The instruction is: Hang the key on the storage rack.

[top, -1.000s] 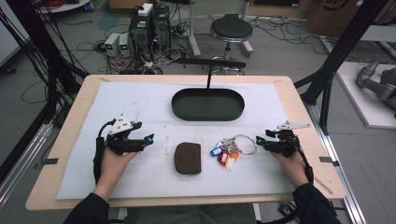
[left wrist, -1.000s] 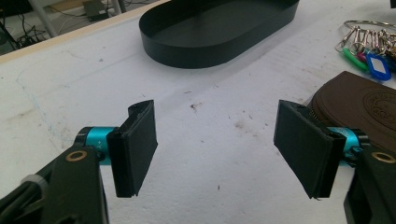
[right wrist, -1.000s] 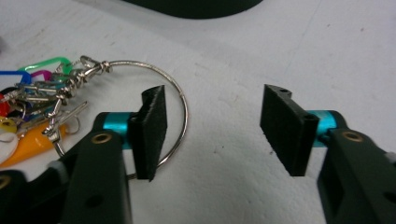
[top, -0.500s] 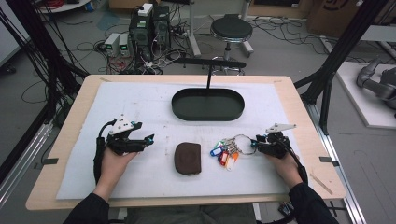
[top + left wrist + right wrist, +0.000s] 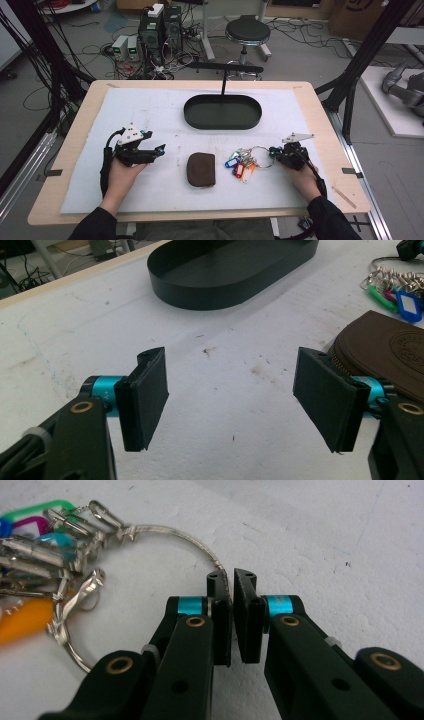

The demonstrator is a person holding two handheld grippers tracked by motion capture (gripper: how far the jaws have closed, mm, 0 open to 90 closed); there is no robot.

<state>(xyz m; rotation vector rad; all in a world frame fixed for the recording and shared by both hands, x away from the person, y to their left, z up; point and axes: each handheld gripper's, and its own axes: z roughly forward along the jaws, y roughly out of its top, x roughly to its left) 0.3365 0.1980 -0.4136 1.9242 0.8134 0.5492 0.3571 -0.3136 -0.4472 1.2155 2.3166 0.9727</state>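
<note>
Right gripper view: the right gripper has just squeezed tight onto the thin silver key ring; its bunch of colourful tagged keys trails toward ten o'clock.

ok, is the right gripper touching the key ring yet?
Touching. In the right gripper view the right gripper has its jaws shut on the wire of the key ring, which runs in between the jaw tips with no gap.

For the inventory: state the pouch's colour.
Dark brown pouch; the left gripper view shows it best.
</note>
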